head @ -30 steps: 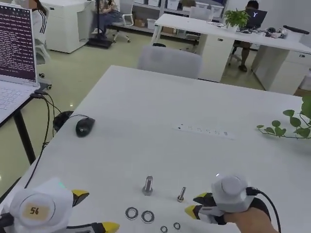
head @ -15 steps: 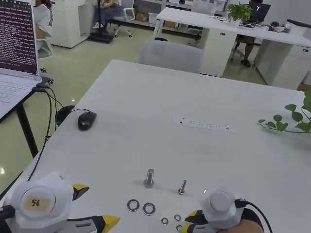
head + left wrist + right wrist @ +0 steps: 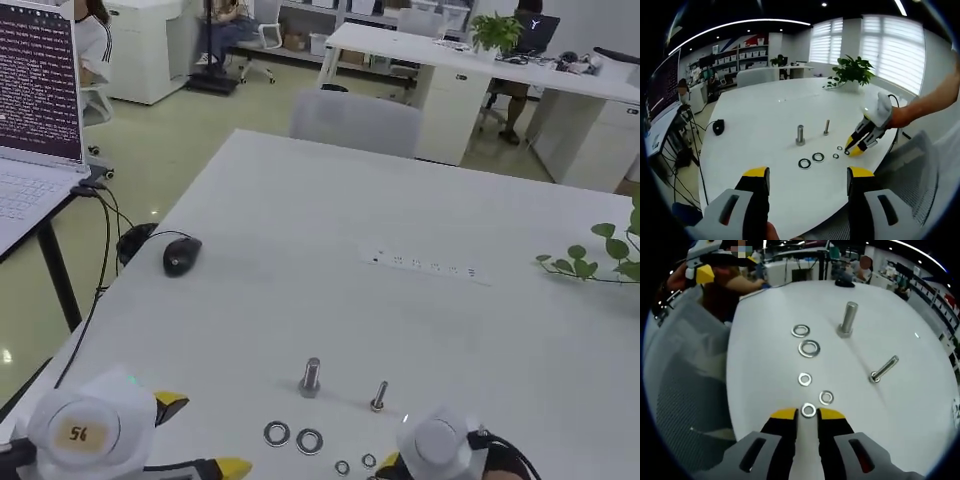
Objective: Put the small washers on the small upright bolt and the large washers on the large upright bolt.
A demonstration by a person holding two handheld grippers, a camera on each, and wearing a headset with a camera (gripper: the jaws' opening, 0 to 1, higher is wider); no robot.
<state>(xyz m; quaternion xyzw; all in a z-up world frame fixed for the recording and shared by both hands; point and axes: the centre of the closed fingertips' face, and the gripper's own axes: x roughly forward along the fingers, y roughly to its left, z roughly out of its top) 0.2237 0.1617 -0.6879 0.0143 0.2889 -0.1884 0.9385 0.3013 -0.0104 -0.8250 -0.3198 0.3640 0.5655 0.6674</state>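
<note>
Yellow-tipped jaws of the right gripper point(image 3: 809, 416) stand drawn close on either side of a small washer point(image 3: 808, 410) that lies flat on the white table point(image 3: 765, 390) — whether they already pinch it cannot be told. Two other small washers point(image 3: 805, 379) lie just beyond the tips, with the pair of large washers point(image 3: 809, 348) further out. Past them the large bolt point(image 3: 847, 319) stands on its head, and the small bolt point(image 3: 884, 368) stands off to one side, the two well apart.

The left gripper point(image 3: 808, 171) hangs low over the near edge with its jaws spread wide and nothing between them.

The washers look to be thin, hard, light metal rings, likely slick. Lying flat, they offer the jaws very little height. The best hold is probably across the outer rim, leaving the hole free for the bolt's tip. A loose pinch could send one skidding or flipping. Each bolt rests only on its head, so a sideways knock may topple it.

All the washers lie near the table's near edge, where a chair point(image 3: 690, 405) sits just below — a dropped ring could roll off there. Beyond the bolts the tabletop is bare, with the mouse point(image 3: 181, 255) and power strip point(image 3: 425, 265) well away.
</note>
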